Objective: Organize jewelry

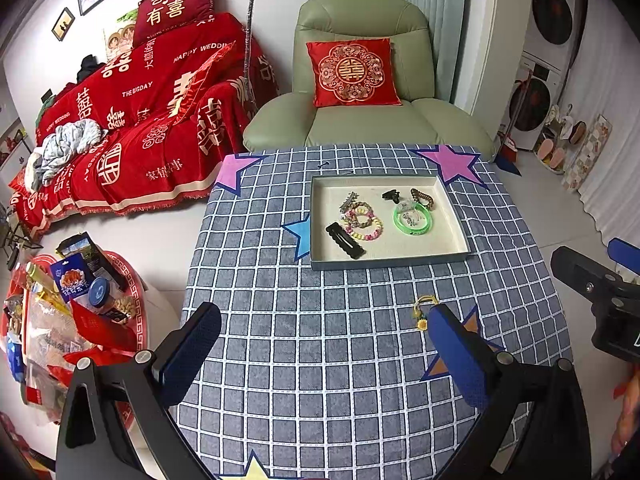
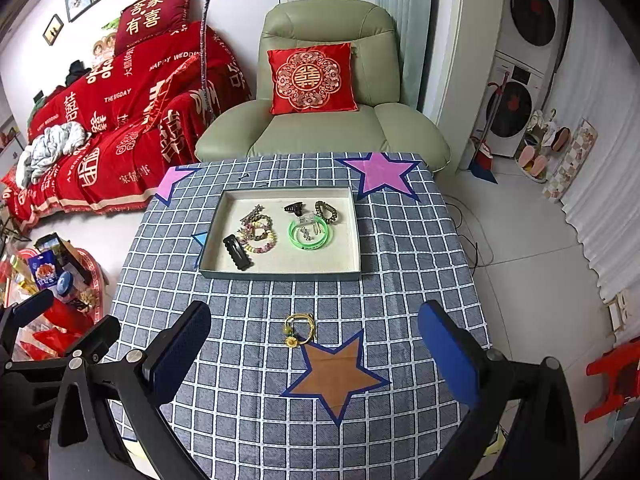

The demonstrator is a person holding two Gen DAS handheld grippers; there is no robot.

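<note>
Living room setup: a red wedding-print sofa cover [image 1: 132, 120] on the far left, a green armchair [image 2: 320, 92] behind, and a tabletop [image 2: 256, 380] under a blue checked cloth with stars. Going left to right, the left gripper [image 1: 324, 344] hovers over the near cloth, wide open, nothing in it. A yellow charm bracelet [image 2: 299, 330] lies loose on the cloth, just off the orange star [image 2: 336, 376], near of the tray. The tray [image 2: 280, 274] sits further back holding a black hair clip [image 2: 238, 254], beaded bracelets [image 2: 260, 236], a green bangle [image 2: 311, 234] and a brown scrunchie [image 2: 326, 212]. The right gripper [image 2: 316, 354] is spread open too, empty, with the charm bracelet between its fingers in view.
</note>
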